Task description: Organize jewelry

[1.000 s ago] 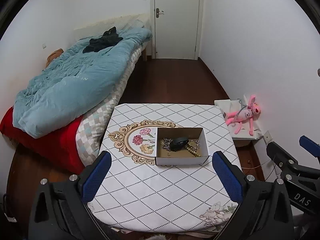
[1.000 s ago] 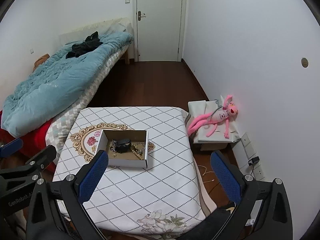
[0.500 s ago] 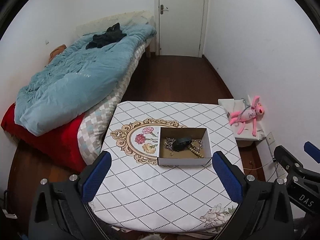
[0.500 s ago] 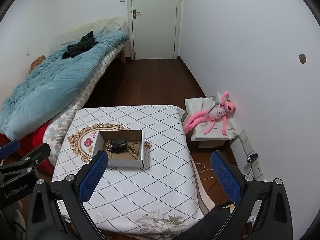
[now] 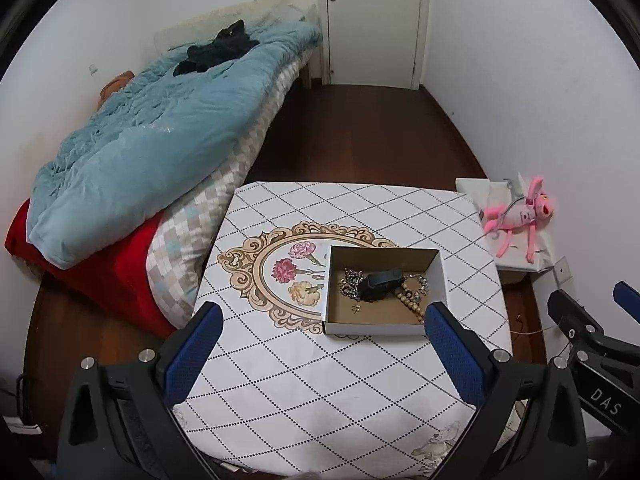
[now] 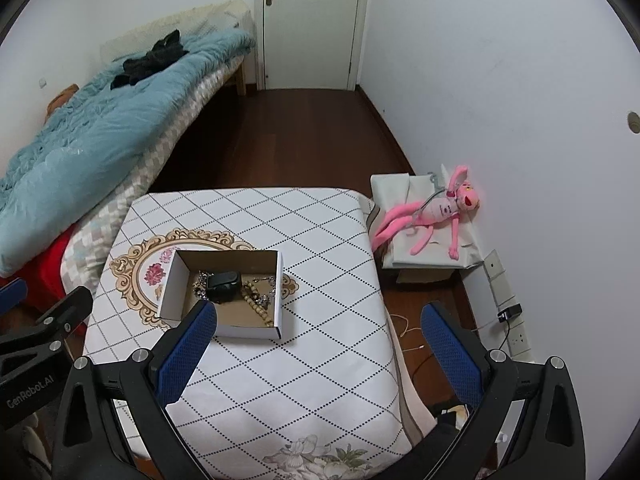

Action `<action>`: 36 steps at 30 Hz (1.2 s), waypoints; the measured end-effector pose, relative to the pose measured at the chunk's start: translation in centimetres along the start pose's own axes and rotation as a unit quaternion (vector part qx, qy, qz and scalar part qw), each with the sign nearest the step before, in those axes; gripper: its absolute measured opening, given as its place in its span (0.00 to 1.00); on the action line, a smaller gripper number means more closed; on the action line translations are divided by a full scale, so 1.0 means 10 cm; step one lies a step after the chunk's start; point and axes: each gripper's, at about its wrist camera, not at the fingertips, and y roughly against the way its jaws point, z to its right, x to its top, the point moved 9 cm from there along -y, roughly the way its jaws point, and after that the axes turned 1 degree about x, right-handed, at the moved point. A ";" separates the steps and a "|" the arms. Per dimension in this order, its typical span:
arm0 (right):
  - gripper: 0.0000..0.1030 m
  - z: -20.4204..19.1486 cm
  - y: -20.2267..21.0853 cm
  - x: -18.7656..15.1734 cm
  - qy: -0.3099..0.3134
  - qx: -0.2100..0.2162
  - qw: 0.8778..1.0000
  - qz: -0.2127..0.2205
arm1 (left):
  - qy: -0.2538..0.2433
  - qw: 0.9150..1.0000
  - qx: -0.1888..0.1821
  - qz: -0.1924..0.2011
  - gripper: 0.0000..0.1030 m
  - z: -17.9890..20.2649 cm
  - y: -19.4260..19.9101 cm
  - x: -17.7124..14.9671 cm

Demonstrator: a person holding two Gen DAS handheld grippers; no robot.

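Note:
An open cardboard box (image 5: 440,270) stands on a table with a white diamond-pattern cloth (image 5: 320,380). Inside lie a black item (image 5: 378,285), a silver chain (image 5: 350,282) and a string of wooden beads (image 5: 412,306). The box also shows in the right wrist view (image 6: 170,284). My left gripper (image 5: 322,356) is open and empty, high above the table's near side. My right gripper (image 6: 318,354) is open and empty, above the table's right part. Both hang well short of the box.
A bed with a blue duvet (image 5: 160,140) and red sheet (image 5: 108,280) lies left of the table. A pink plush toy (image 6: 436,212) lies on a low white stand (image 6: 394,256) by the right wall. A closed door (image 5: 374,20) is at the far end.
Both grippers have drifted a little, so the table and box sit slightly lower and closer in both views. Both stay open and empty. Nothing in the box has moved.

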 end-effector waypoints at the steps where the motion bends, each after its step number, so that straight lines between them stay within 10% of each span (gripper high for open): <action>1: 1.00 -0.01 -0.04 0.00 0.000 0.001 1.000 -0.003 | -0.002 1.000 0.001 -0.004 1.00 0.00 -0.04 0.00; 36: 1.00 -0.09 -0.35 -0.05 0.018 0.008 0.998 -0.054 | -0.012 0.999 0.005 -0.044 1.00 -0.06 -0.38 -0.08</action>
